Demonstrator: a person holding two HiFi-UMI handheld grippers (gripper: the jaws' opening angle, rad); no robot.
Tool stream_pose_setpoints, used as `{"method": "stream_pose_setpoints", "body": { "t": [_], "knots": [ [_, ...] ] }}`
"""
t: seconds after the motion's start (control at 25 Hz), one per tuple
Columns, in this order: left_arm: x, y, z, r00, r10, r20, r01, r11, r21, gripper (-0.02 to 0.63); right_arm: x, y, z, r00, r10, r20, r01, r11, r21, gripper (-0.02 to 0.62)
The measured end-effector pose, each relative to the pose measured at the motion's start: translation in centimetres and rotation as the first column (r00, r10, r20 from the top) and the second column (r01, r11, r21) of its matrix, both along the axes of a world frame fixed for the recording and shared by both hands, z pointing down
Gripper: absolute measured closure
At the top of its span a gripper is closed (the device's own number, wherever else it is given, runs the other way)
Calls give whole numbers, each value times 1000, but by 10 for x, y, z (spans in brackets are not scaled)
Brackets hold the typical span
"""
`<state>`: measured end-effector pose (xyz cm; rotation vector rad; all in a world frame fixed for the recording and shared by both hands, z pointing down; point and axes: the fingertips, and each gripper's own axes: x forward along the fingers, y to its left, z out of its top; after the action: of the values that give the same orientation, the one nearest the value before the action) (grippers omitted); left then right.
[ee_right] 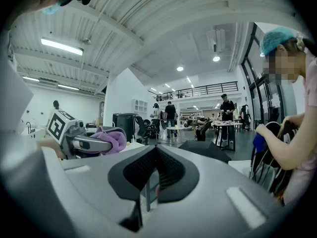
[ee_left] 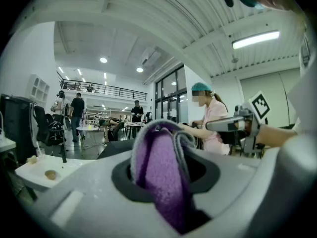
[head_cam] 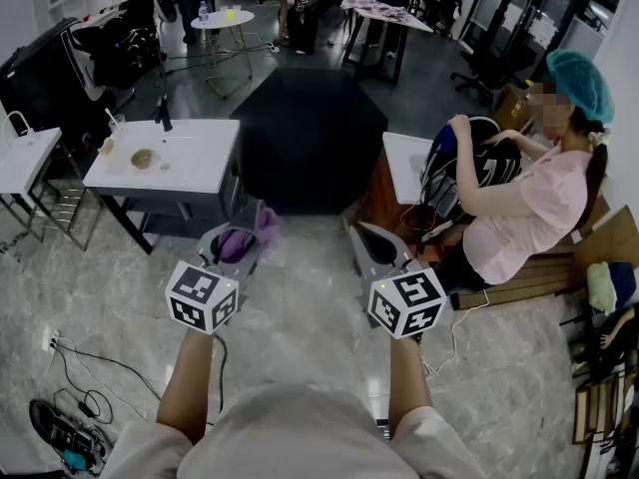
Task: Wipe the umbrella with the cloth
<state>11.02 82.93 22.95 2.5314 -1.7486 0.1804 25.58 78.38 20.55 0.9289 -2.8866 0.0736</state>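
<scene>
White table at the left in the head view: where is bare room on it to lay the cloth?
The white table is bare on its right half, between the small dish and the black umbrella. Its left part and far edge hold small items. The cloth is in the left gripper.

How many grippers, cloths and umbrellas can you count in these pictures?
grippers: 2, the left gripper and the right gripper
cloth: 1
umbrella: 1
total: 4
</scene>
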Motion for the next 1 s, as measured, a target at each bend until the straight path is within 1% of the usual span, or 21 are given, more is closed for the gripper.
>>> {"method": "stream_pose_setpoints", "body": {
  "t": [0.16, 0.32, 0.48, 0.6, 0.8, 0.92, 1.0],
  "knots": [
    [-1, -4, -3, 999, 20, -34, -20, 1000, -5, 480, -2, -5, -4, 1000, 12, -7, -12, 1000, 0, 589],
    [-3, -7, 0, 999, 21, -31, -22, 1000, -10, 480, -4, -8, -2, 1000, 8, -6, -8, 1000, 1, 589],
    [-2, -5, 4, 999, 26, -24, -27, 999, -21, 480, -3, -2, -7, 999, -23, 46, 23, 1000, -9, 589],
    [-7, -2, 7, 999, 35, -1, -35, 999, -27, 480, -6, -2, -10, 998, -4, 59, 5, 1000, -4, 589],
    [-18, 4, 11, 998, 58, 16, -57, 998, -32, 480, -13, 7, -5, 991, -1, 134, 11, 997, -71, 589],
    [-24, 8, 19, 997, 68, 19, -67, 997, -39, 480, -15, 14, 5, 994, 26, 111, -19, 998, -68, 589],
    [-31, 8, 24, 997, 73, 20, -72, 996, -48, 480, -21, 15, 13, 995, 31, 98, -21, 995, -93, 589]
  ]
}}
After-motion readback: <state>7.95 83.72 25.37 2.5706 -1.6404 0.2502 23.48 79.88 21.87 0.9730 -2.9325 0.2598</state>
